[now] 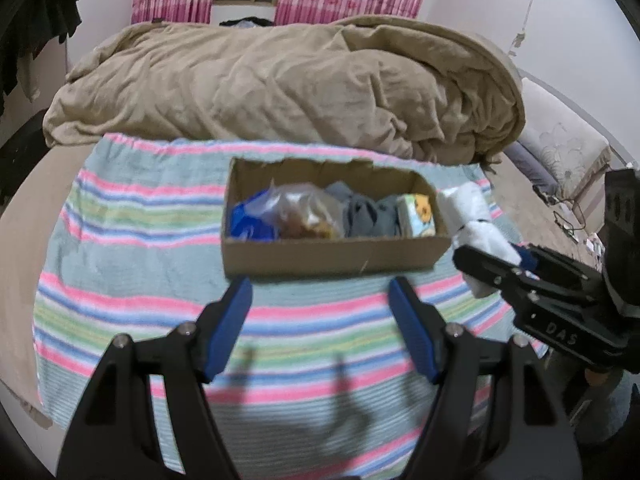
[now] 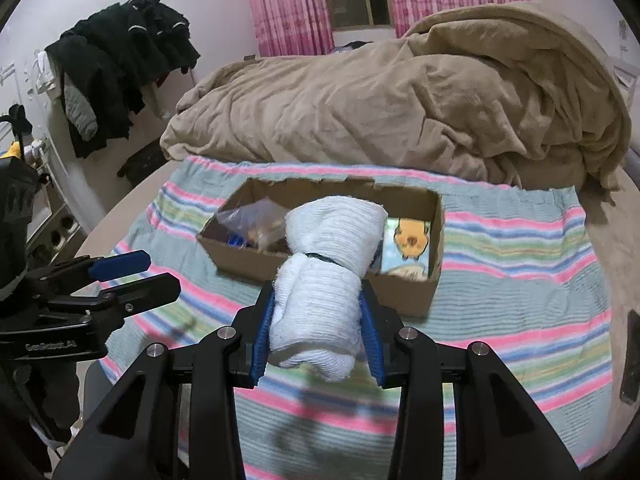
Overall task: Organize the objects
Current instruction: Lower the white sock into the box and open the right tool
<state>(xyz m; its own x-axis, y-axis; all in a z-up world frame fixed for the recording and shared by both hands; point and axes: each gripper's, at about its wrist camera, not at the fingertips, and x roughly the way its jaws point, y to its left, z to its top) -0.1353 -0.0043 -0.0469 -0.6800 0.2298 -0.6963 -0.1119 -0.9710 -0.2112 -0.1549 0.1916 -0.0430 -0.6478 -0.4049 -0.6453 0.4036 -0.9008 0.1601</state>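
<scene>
A cardboard box (image 1: 332, 254) sits on a striped towel (image 1: 140, 216) on the bed. It holds a clear plastic bag (image 1: 304, 208), grey cloth (image 1: 368, 216) and a tissue pack with a yellow cartoon (image 1: 418, 216). My right gripper (image 2: 318, 322) is shut on a rolled white towel (image 2: 324, 276) and holds it above the towel just before the box (image 2: 400, 298). In the left wrist view the roll (image 1: 476, 220) is at the box's right end. My left gripper (image 1: 320, 300) is open and empty, in front of the box.
A rumpled tan blanket (image 1: 280, 84) lies heaped behind the box. Dark clothes (image 2: 120, 76) hang on a rack at the left wall. Pink curtains (image 2: 288, 4) cover the window behind. The bed's edge drops away on the left and right.
</scene>
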